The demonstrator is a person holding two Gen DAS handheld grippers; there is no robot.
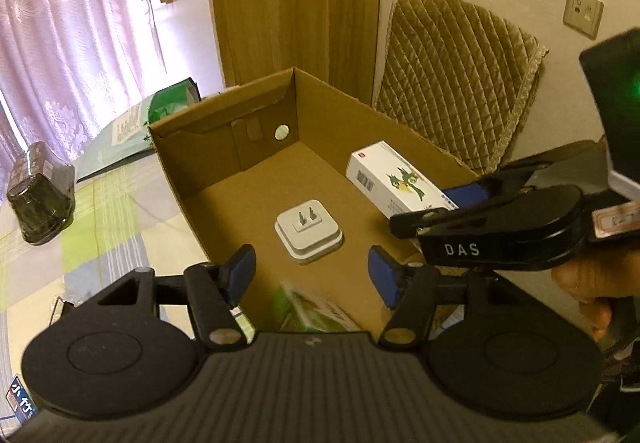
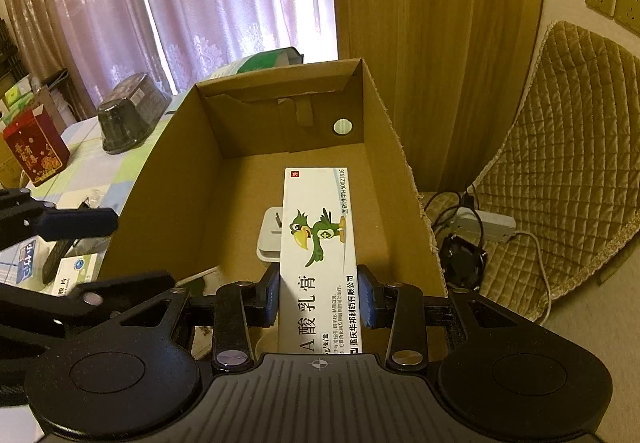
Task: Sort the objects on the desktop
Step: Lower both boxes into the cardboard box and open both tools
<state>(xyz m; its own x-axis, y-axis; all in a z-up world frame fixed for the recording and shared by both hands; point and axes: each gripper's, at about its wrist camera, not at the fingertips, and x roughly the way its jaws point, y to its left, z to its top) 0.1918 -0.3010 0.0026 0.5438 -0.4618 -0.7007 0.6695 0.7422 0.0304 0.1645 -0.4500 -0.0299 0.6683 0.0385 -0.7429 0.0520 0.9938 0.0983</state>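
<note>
An open cardboard box (image 1: pixel 192 167) (image 2: pixel 160 183) stands on the checked tablecloth. On its floor lies a white plug adapter (image 1: pixel 308 235) (image 2: pixel 269 237), prongs up. My right gripper (image 2: pixel 319 295) (image 1: pixel 436 209) is shut on a long white ointment box (image 2: pixel 316 243) (image 1: pixel 396 179) with a green bird print, held over the cardboard box's inside, above the adapter. My left gripper (image 1: pixel 312 273) is open over the box's near end. A blurred green-and-white small box (image 1: pixel 316 313) shows just below its fingers, not held.
A dark plastic-wrapped container (image 1: pixel 40 195) (image 2: pixel 128 119) and a green bag (image 1: pixel 132 131) sit left of the cardboard box. A red packet (image 2: pixel 34 147) and small packs (image 2: pixel 76 275) lie further left. A quilted cushion (image 1: pixel 452 83) and a power strip with cables (image 2: pixel 484 223) are on the right.
</note>
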